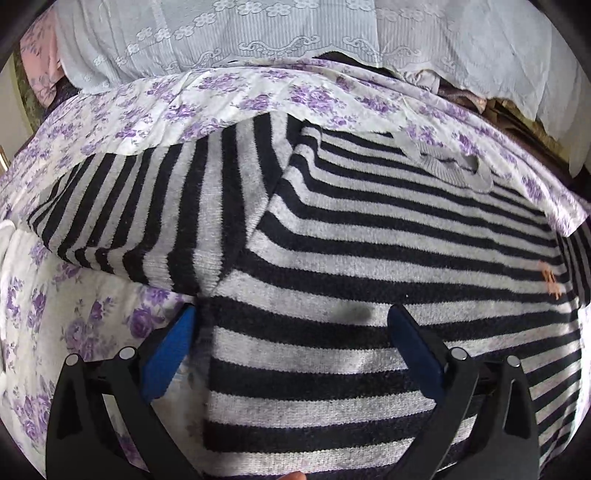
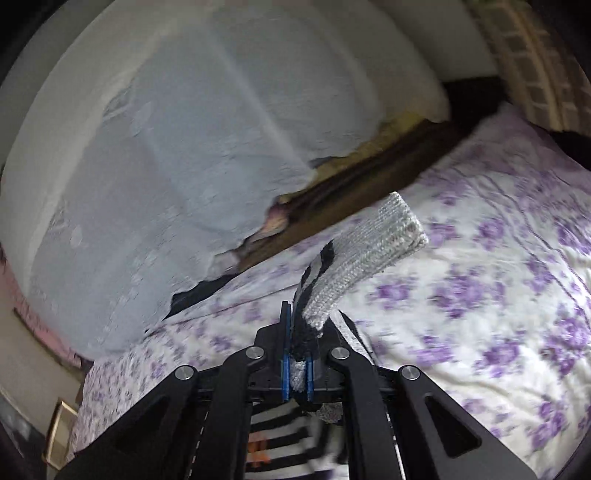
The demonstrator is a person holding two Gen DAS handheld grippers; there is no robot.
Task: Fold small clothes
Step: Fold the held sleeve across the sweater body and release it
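A black-and-grey striped sweater [image 1: 369, 258] lies spread on the floral bedsheet [image 1: 55, 314], its left sleeve [image 1: 147, 206] folded across the body and its grey collar [image 1: 461, 166] at the far right. Low over the sweater's near part my left gripper [image 1: 291, 317] stands open, with blue pads [image 1: 173, 350] and nothing between them. In the right wrist view my right gripper [image 2: 298, 332] is shut on the sweater's other sleeve near its grey ribbed cuff [image 2: 373, 247], which sticks up and forward above the bed. The striped body [image 2: 284, 439] shows below that gripper.
White lace-edged bedding [image 1: 258, 33] is piled along the far side of the bed, with a dark wooden edge [image 2: 369, 177] behind it. Pink cloth [image 1: 37, 59] lies at the far left. A fingertip [image 1: 295, 476] shows at the bottom edge. Floral sheet [image 2: 480, 295] stretches to the right.
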